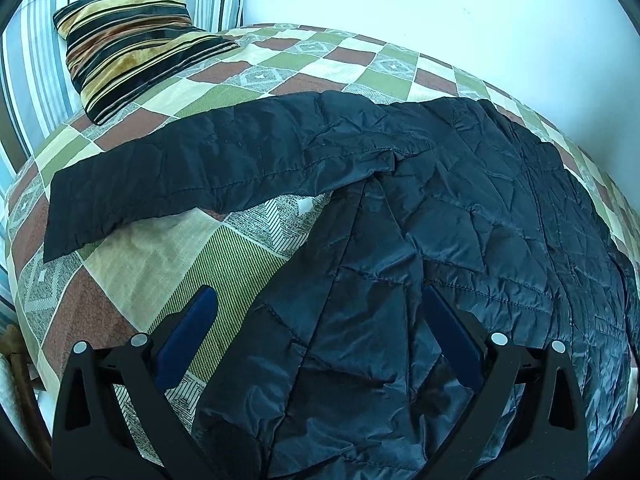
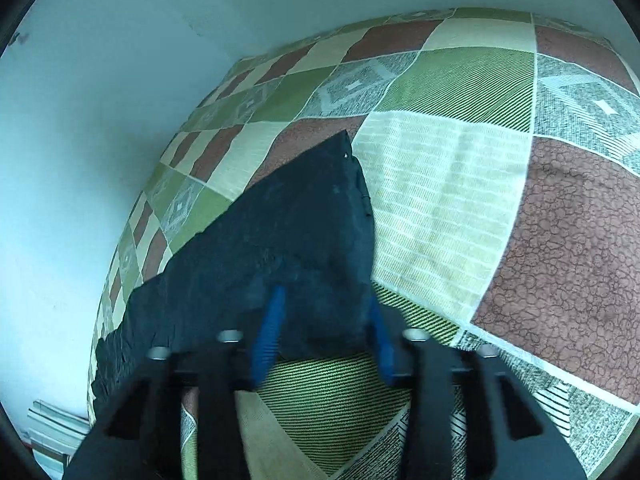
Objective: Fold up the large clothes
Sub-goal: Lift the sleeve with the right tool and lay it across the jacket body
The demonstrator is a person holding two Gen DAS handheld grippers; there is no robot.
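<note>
A large dark quilted jacket (image 1: 440,220) lies spread on a bed with a checked green, brown and cream cover (image 1: 168,240). One sleeve (image 1: 200,172) stretches out to the left. My left gripper (image 1: 316,304) is open, its blue fingers (image 1: 192,332) astride the jacket's near left edge, holding nothing. In the right wrist view the other sleeve (image 2: 288,232) lies flat with its cuff end pointing away. My right gripper (image 2: 324,312) is open with the sleeve's near part between its blue fingers (image 2: 268,332); the view is blurred.
A striped black and gold cushion (image 1: 132,40) sits at the bed's far left against a striped pillow (image 1: 32,60). A pale wall (image 1: 440,8) borders the bed's far side. Bare bed cover (image 2: 480,220) lies right of the sleeve.
</note>
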